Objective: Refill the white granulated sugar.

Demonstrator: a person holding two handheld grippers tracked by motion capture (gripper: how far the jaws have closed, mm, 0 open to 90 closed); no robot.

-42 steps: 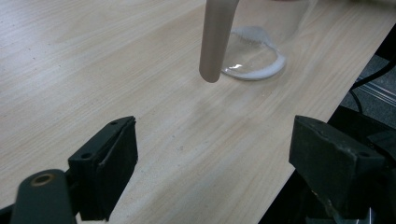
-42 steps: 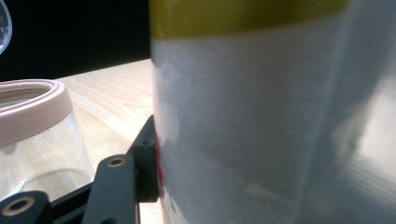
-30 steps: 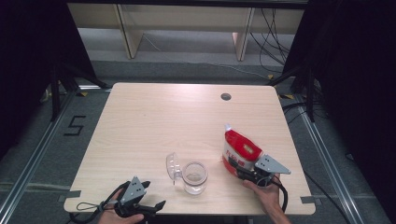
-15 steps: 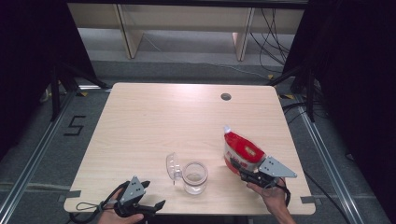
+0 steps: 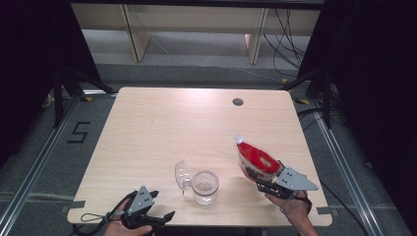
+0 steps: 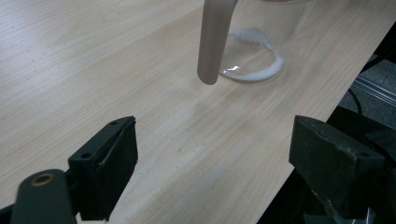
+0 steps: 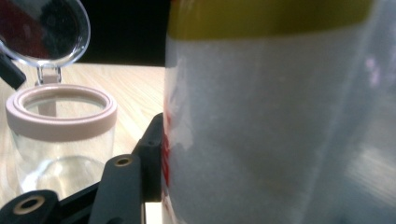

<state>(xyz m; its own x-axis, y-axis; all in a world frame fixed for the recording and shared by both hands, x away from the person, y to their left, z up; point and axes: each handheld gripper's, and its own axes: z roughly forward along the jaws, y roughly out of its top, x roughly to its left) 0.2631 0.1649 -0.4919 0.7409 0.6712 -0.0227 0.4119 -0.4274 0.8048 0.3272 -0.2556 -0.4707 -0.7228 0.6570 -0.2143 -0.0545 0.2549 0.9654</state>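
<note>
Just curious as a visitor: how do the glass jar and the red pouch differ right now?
The glass jar stands on the table, untouched; the red pouch is gripped by the right tongs. The jar is clear with its lid open; the pouch is opaque with its white cap on. Both sit near the table's front edge.

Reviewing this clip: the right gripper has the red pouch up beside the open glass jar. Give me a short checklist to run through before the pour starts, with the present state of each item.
1. Red pouch clamped in the right gripper: ok, the jaws press on its sides, seen from above and in the right gripper view.
2. Glass jar open: ok, its lid is swung back on the hinge.
3. Jar upright on the table: ok.
4. Pouch spout over the jar mouth: not ok, the pouch is beside the jar, spout pointing up and away.
5. Spout cap off: cannot tell.
6. Left gripper steadying the jar: not ok, it is open near the table edge, apart from the jar.
</note>
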